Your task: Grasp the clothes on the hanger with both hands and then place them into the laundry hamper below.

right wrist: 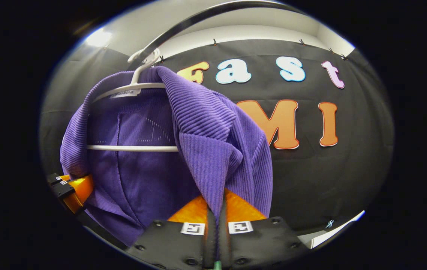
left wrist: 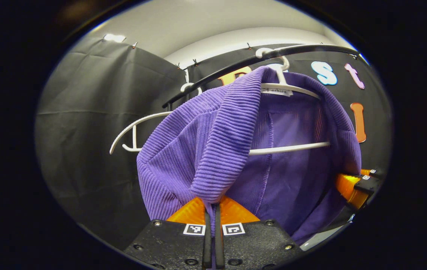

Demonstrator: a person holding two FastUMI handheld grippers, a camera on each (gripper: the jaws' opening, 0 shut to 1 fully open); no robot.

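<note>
In the left gripper view, the left gripper (left wrist: 212, 210) sits at the bottom with its two fingers drawn close together, pinching a fold of the purple sweater (left wrist: 206, 150) between them. The ribbed front edge of the sweater drops straight down into the narrow gap. In the right gripper view, the right gripper (right wrist: 216, 210) does the same on the other front edge: its fingers are pressed narrow on a strip of the same sweater (right wrist: 198, 150). Each gripper also shows at the far side of the other's view, low against the sweater's edge.

Just behind the fingers, the sweater hangs open on a white hanger (left wrist: 292, 148), its smoother inner side facing the cameras and its ribbed collar draped over the hanger's shoulders. A small label (left wrist: 277, 90) sits under the hook. The hanger's crossbar runs level across the inside of the sweater. A second white hanger (left wrist: 134, 131) hangs bare beside it, to the left in the left gripper view.

Both hooks hang on a dark rail (left wrist: 265, 58) that curves overhead. Behind it, black cloth (left wrist: 97, 123) covers the booth walls, clipped along its top edge. Above the cloth is a pale wall and ceiling (left wrist: 206, 26), with a bright light (right wrist: 99, 37) at the upper left of the right gripper view.
</note>
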